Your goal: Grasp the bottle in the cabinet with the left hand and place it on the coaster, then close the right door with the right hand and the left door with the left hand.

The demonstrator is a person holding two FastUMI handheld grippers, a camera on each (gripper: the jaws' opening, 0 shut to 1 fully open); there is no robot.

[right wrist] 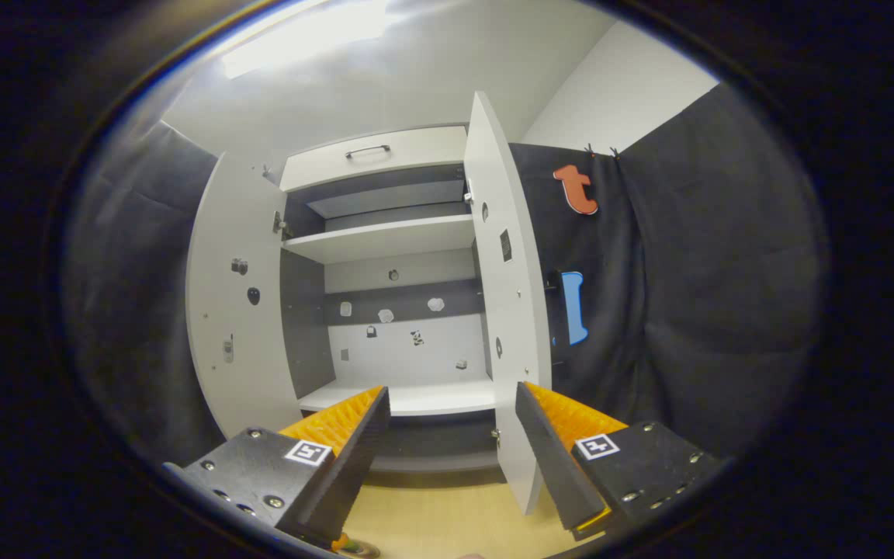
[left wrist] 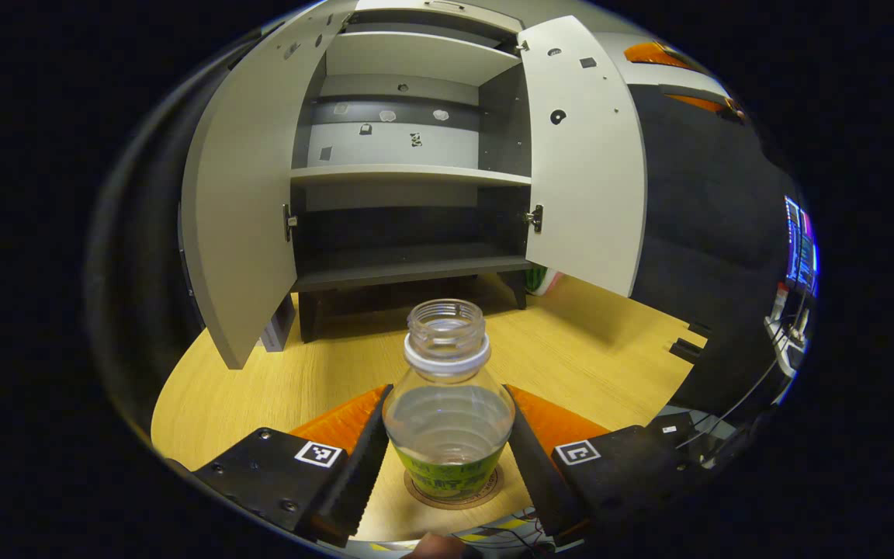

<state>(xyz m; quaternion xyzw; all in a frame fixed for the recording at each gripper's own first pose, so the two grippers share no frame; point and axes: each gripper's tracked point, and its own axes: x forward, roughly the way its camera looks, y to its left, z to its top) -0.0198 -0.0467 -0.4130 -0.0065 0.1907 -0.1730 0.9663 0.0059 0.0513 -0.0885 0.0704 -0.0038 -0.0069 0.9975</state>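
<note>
On the wooden table (left wrist: 618, 349) before the cabinet (left wrist: 416, 155), we see bare room out to both doors, left door (left wrist: 241, 202) and right door (left wrist: 583, 155), which stand wide. Our left gripper (left wrist: 447, 442) brackets the uncapped clear bottle (left wrist: 448, 404), upright on the coaster (left wrist: 455, 497); whether its fingers press we cannot tell. Our right gripper (right wrist: 451, 435) gapes, holding nothing.

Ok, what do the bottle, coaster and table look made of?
Bottle: clear glossy plastic, probably; see-through, threaded neck, no cap. Coaster: matte brown disc, maybe cork or card; hard to tell. Table: light wood-grain surface, wood or laminate.
</note>
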